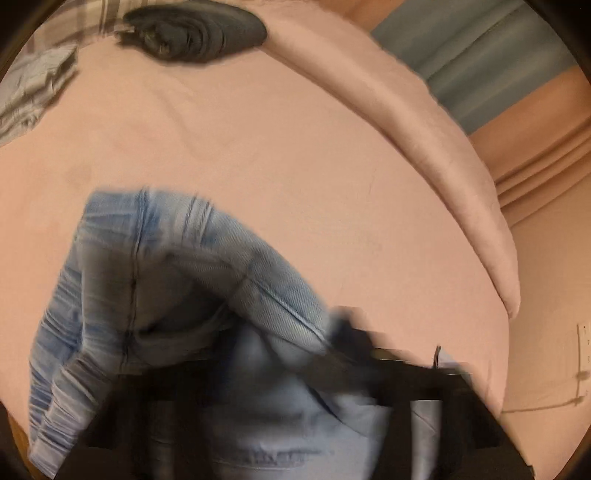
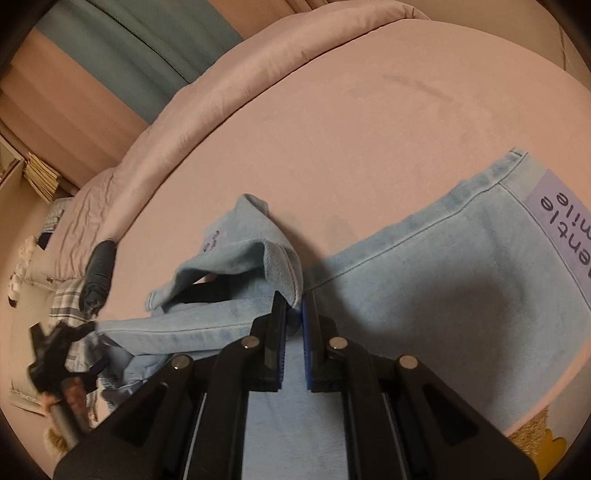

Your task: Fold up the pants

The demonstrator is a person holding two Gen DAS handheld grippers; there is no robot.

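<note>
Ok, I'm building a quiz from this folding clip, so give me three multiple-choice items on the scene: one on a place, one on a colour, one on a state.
1. Where does the rolled dark grey garment lie?
A. on the pink bed cover
B. on the floor
C. on top of the jeans

2. What colour is the rectangular label with dark lettering on the light blue denim jeans?
A. red
B. lilac
C. green

3. How do the jaws of the right gripper stand?
A. wide open, nothing between them
B. out of sight
C. closed on a fold of the jeans

Answers: 1 A, it rests on the cover towards the far side of the bed. 2 B, the patch is pale purple. 3 C, denim sits pinched between the blue pads.
</note>
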